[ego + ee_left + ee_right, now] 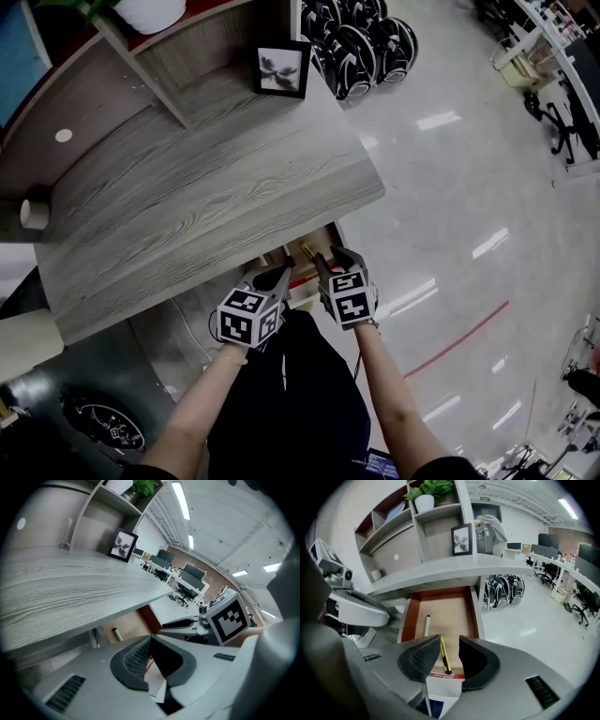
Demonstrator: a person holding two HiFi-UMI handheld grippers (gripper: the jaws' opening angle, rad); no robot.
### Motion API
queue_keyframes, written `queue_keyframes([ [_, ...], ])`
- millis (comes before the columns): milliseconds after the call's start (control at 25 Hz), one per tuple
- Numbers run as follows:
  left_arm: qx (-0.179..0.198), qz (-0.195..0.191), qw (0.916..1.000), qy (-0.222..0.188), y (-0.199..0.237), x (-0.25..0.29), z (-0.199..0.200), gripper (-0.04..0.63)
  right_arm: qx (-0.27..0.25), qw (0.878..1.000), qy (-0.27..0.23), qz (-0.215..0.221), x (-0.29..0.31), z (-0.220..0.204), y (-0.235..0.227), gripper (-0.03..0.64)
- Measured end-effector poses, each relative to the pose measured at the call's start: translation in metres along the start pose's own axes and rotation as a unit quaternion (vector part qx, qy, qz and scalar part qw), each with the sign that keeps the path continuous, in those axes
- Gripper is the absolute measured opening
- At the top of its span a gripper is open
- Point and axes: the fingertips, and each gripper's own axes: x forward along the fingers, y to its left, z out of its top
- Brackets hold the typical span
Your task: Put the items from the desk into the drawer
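The yellow-and-black cutter (444, 656) lies lengthwise on the floor of the open drawer (451, 606), near its front edge. In the right gripper view it shows low in the centre of the frame, through the gap between the right gripper (449, 643) fingers. These stand a little apart with nothing between them, above the cutter and not touching it. A white marker (427, 625) lies in the same drawer, just left of the cutter and further back.

The cutter is slim, yellow along its length and dark at the near end. The drawer has a pale tan floor and reddish-brown side walls.

The left gripper (150, 640) has its ribbed fingers drawn together at the tips, holding nothing. In the head view it is just left of the right one, at the lower centre, over the drawer front.

The grey wood-grain tabletop (206, 197) above is bare apart from a black picture frame (281, 70) at its top edge. On the shelving, a plant in a white pot (425, 498) stands at the upper left. The floor (450, 187) is glossy and pale, with a red line (459, 337) at the lower right. Office desks and chairs fill the right edge.
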Motion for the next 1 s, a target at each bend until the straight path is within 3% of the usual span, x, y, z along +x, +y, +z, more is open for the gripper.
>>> queue_keyframes([
  [160,-0.003,-0.001,1.0,-0.007,-0.002,-0.006,0.0,0.028,0.047,0.999,-0.023,0.007,-0.016,0.003,-0.003,0.112],
  [440,-0.013,-0.003,0.9996,-0.026,-0.008,-0.026,0.008,0.028,0.07,0.996,-0.057,0.027,-0.046,0.017,0.009,0.094],
  [600,-0.002,-0.01,0.9989,-0.045,-0.02,-0.045,0.021,0.028,0.058,0.994,-0.084,0.029,-0.071,0.042,0.021,-0.009],
  [680,0.005,-0.013,0.9981,-0.061,-0.027,-0.056,0.032,0.028,0.051,0.992,-0.104,0.045,-0.084,0.06,0.03,-0.009],
  [1000,0.024,0.002,0.9928,-0.117,-0.054,-0.105,0.057,0.028,0.084,0.965,-0.21,0.131,-0.137,0.112,0.083,-0.011],
])
